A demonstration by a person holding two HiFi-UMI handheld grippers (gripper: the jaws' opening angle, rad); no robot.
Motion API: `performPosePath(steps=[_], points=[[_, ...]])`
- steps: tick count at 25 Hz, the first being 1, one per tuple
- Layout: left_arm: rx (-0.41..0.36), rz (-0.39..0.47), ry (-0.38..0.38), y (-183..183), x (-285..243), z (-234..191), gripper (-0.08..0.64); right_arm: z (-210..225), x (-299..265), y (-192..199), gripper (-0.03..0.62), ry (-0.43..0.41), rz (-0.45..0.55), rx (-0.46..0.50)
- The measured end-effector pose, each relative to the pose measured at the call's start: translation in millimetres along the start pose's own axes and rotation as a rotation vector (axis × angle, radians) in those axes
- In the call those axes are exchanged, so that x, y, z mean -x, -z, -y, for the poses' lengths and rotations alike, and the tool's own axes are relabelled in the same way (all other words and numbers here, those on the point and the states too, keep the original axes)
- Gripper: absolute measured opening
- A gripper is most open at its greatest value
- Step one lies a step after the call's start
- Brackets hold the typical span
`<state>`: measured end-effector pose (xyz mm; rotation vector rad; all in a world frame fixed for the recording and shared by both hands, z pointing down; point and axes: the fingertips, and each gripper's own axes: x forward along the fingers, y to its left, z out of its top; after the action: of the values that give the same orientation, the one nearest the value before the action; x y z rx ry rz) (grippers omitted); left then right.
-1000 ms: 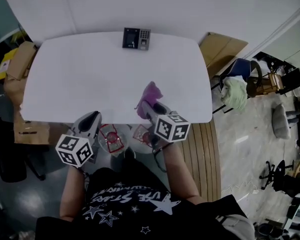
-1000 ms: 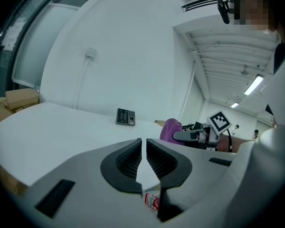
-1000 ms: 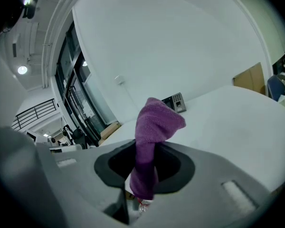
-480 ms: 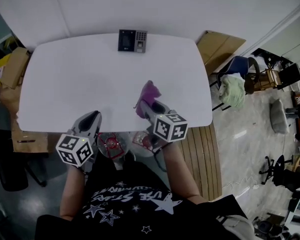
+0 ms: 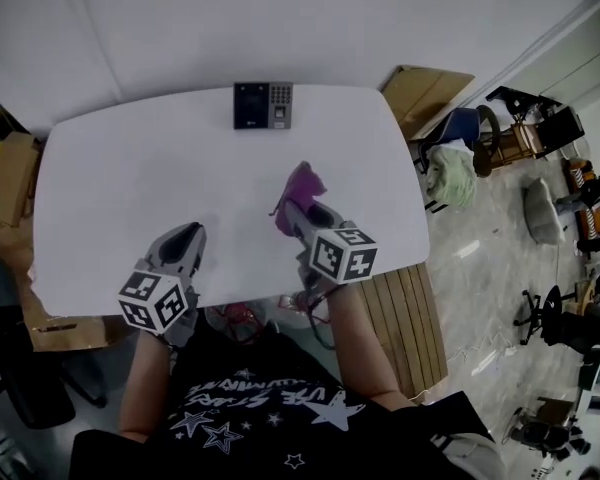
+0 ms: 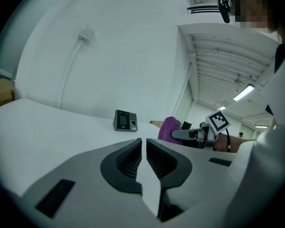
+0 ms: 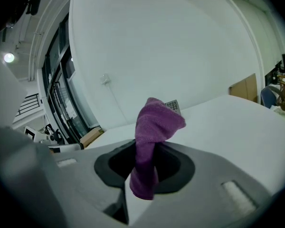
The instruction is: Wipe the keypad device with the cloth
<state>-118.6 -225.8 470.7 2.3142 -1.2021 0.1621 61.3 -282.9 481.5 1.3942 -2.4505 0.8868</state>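
Broadly, the white rounded worktop (image 5: 130, 188) is bare except for the small dark keypad device (image 5: 263, 105), which stands at the middle of the far edge, propped with its face tilted towards the person.

The right hand-held gripper (image 5: 294, 214) is held over the near half of the worktop, and its jaws are clamped on the purple terry cloth (image 5: 300, 190). In the right gripper view the cloth (image 7: 152, 127) is seen pinched at its middle, with a bunched tuft above the jaws and a short tail below. The left hand-held gripper (image 5: 180, 240) is held over the near edge, its jaws drawn together with nothing between them.

The cloth is judged light, soft and limp, so the mid-fold pinch should serve, and the tuft should be the part pressed to the device. The keypad device is judged light, rigid and liable to slide or tip, so its side edges could be steadied, not its keys or screen.

Compared with a second ago, both hand-held grippers have been brought forward over the near edge, closer to the keypad device. The hold on the cloth is unchanged, and the device has not been moved.
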Motion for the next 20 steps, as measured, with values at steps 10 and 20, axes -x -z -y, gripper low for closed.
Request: performPosePath(steps=[10,20], points=[[0.032,0.015,0.046,-38,-17,-86,0.037,4,-97,-60,0.092,0.074,0.043,0.035],[-0.017,-0.007,0.112,-70,-48,-133,0.037,-3,-176,-83,0.092,0.107,-0.009,0.114]])
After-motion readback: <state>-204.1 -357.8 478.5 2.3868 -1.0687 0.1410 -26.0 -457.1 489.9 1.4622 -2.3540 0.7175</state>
